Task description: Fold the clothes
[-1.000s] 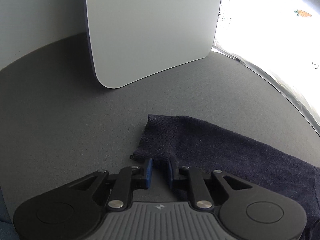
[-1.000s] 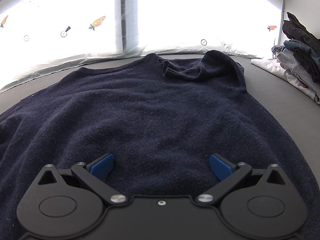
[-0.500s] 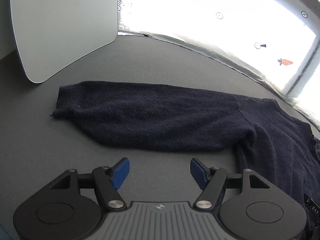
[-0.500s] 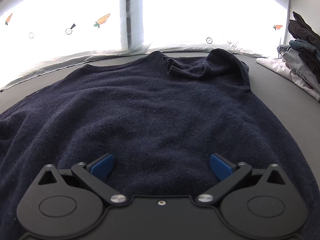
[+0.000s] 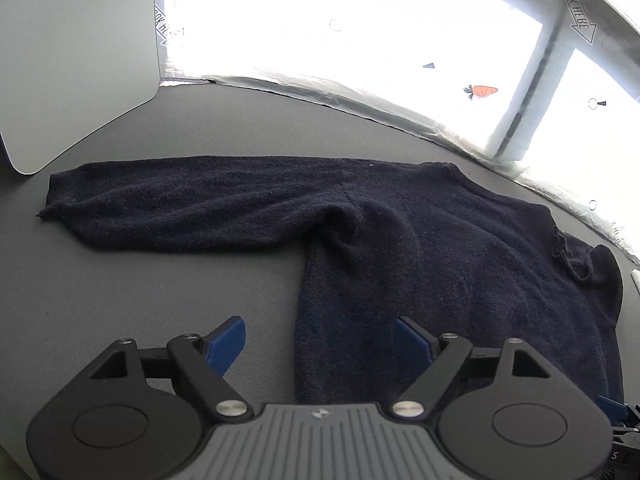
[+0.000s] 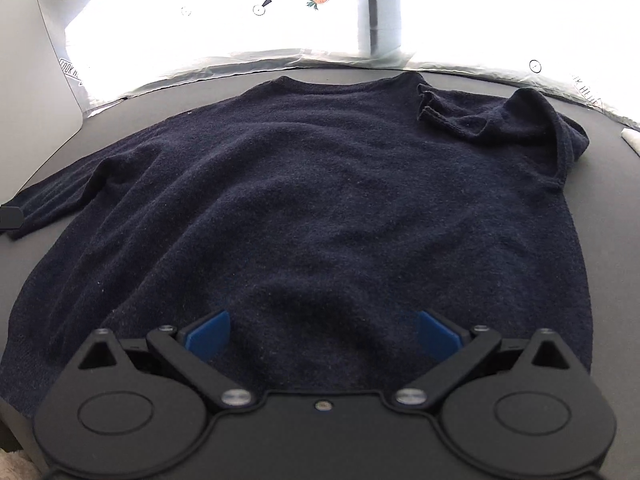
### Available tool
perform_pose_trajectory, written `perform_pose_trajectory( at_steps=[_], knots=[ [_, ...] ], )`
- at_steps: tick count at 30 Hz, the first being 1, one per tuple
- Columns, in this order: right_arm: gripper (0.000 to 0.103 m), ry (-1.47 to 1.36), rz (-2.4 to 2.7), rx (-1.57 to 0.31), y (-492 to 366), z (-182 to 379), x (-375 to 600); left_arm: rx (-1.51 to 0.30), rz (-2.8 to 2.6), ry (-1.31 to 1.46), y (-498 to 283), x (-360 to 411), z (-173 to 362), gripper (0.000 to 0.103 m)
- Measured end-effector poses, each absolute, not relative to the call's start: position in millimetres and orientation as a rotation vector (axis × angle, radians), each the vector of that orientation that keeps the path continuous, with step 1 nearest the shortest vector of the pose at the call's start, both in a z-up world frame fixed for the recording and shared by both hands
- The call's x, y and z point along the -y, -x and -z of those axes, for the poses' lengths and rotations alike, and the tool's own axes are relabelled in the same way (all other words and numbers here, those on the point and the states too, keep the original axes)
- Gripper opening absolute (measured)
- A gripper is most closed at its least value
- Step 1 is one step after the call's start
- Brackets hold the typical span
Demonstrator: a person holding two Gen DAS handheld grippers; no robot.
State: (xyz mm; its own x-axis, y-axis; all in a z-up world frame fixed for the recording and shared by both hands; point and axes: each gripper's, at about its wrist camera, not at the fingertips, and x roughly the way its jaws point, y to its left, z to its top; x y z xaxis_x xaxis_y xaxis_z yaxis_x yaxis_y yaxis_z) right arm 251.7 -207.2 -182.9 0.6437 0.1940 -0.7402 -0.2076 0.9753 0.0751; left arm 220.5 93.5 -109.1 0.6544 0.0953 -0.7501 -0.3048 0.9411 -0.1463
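Note:
A dark navy knit sweater [image 6: 328, 200] lies spread flat on a grey table [image 5: 140, 292]. In the left wrist view its left sleeve [image 5: 180, 204] stretches out straight to the left, cuff near the white board. The other sleeve [image 6: 520, 120] lies crumpled and folded over at the far right shoulder. My left gripper [image 5: 320, 340] hovers above the sweater's left side edge, its jaws opening, with nothing pinched between its blue pads [image 5: 226, 342]. My right gripper [image 6: 324, 334] stands open over the sweater's near hem, holding nothing.
A white board [image 5: 76, 48] leans at the table's far left corner. Bright translucent sheeting [image 6: 280, 20] printed with carrots and markers lines the far edge. A white item [image 6: 632, 138] peeks in at the right edge. Bare grey table lies left of the sweater body.
My left gripper let go of the sleeve cuff, opened wide and swept right along the sleeve to the sweater's side. The right view shifted left, and the clothes pile left the frame.

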Motion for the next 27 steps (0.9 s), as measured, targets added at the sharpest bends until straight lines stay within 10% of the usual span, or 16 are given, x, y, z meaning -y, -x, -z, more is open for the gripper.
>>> perform_pose_trajectory(
  at_steps=[7,16,27],
  knots=[
    [0.098,0.092,-0.126,-0.767,-257,184,270,-0.895,-0.213,0.261,-248,-35,127,0.089],
    [0.044,0.223,-0.043,-0.756,-311,192,320,-0.967,-0.25,0.249,-295,-3,151,0.089],
    [0.051,0.336,0.068,-0.716,-435,198,337,-1.076,-0.337,0.199,-359,6,186,0.095]
  ],
)
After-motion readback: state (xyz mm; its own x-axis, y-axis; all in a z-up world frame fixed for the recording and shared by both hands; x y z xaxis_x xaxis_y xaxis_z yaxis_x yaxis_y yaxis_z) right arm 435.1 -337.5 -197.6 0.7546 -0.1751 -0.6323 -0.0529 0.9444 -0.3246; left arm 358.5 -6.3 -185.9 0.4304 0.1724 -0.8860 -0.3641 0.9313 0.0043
